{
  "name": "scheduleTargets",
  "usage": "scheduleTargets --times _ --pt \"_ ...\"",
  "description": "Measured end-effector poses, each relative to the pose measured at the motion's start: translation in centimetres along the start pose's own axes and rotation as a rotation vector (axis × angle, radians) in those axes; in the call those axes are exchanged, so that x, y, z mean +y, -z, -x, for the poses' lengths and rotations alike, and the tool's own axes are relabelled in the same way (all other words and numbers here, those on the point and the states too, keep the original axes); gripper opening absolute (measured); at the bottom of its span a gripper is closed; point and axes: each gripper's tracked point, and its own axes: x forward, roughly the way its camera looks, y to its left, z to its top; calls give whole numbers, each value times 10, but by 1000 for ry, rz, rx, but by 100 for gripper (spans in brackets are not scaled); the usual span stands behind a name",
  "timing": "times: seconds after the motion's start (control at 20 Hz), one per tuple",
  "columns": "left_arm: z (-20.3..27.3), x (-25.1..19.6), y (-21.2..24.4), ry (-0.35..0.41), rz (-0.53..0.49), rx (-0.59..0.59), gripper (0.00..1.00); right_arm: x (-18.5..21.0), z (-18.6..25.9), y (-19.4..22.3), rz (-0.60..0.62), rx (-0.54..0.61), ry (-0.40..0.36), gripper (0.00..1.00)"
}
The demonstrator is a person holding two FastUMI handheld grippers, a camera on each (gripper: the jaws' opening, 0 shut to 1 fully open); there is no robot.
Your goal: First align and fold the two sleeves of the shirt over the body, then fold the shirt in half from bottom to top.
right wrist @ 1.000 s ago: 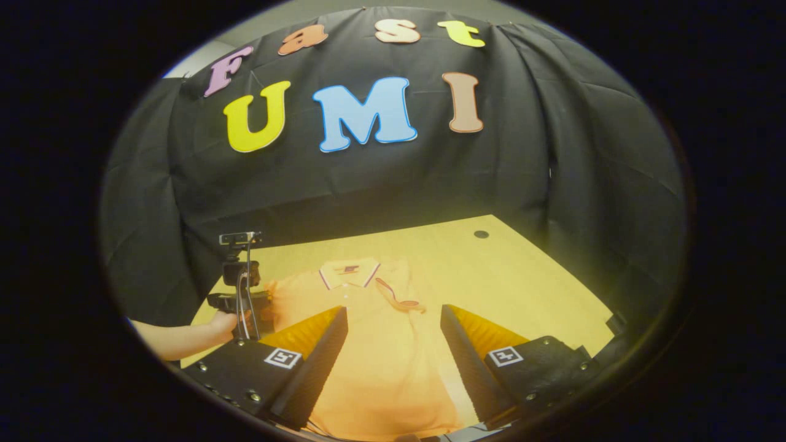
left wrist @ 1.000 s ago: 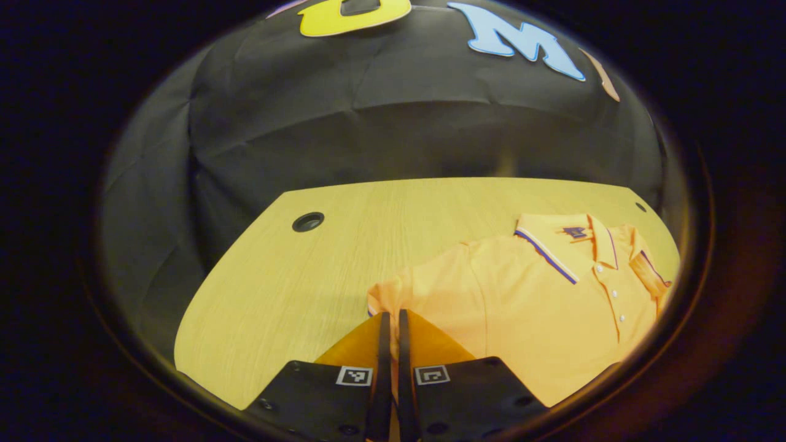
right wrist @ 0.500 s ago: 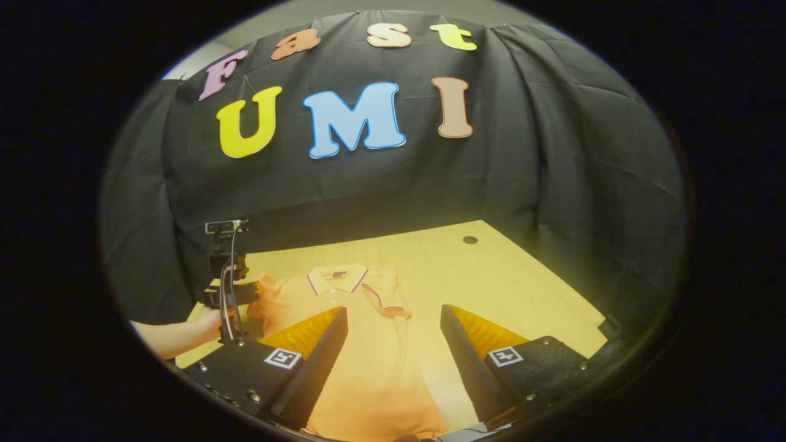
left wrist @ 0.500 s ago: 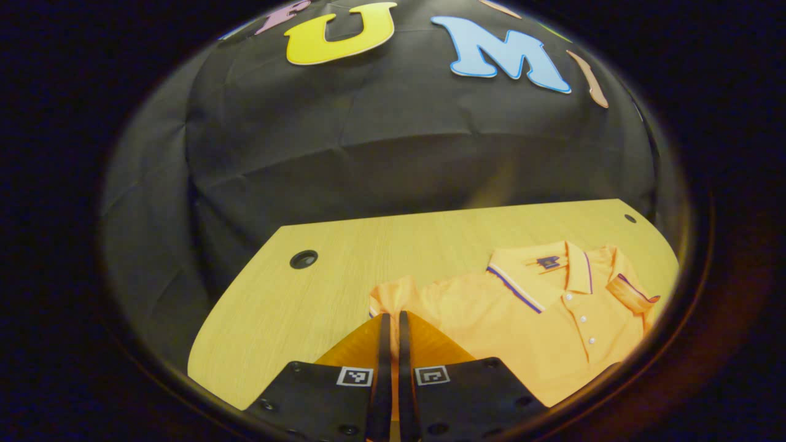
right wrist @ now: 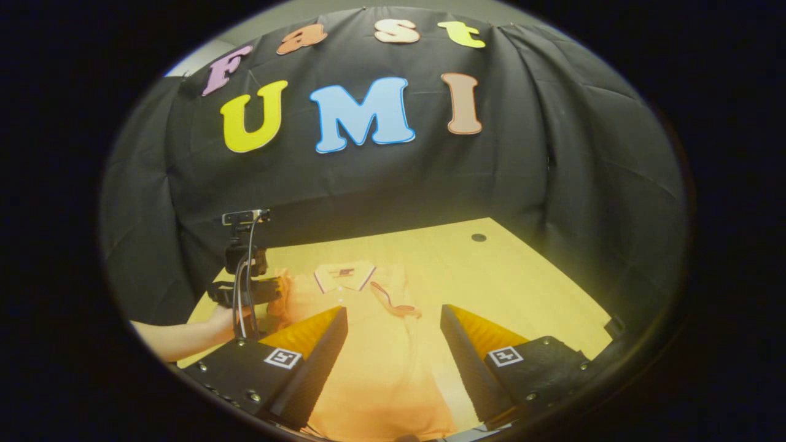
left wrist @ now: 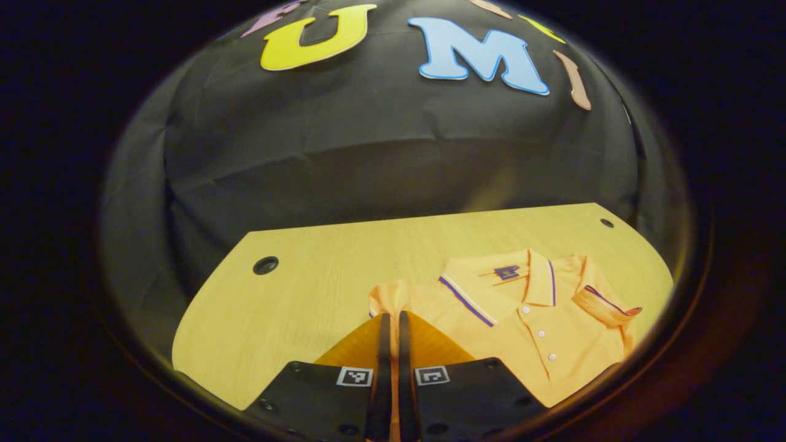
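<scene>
An orange shirt (left wrist: 522, 325) lies on the wooden surface (left wrist: 295, 307); left gripper (left wrist: 391, 319) jaws pinch its sleeve (left wrist: 387, 298), right gripper (right wrist: 393, 322) jaws spread.

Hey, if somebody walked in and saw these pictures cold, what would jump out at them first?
The orange polo shirt lies face up on the pale wooden table, one sleeve already folded onto its chest. The left gripper is shut on the other sleeve at the shirt's edge, while the right gripper hangs open above the shirt's body.
</scene>
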Motion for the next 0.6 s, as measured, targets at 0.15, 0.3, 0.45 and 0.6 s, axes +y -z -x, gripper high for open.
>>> scheduleTargets --times 0.15,0.3,0.45,0.6 --pt "-5 -9 11 21 -6 31 11 2 -2 0 -5 7 9 95" --pt "-9 -15 19 43 0 52 12 6 -7 4 -16 19 15 95" --pt "-9 -21 23 68 4 69 12 13 -11 6 -19 29 5 95" --pt "-5 -28 24 103 24 80 19 15 -12 5 1 22 -1 95"
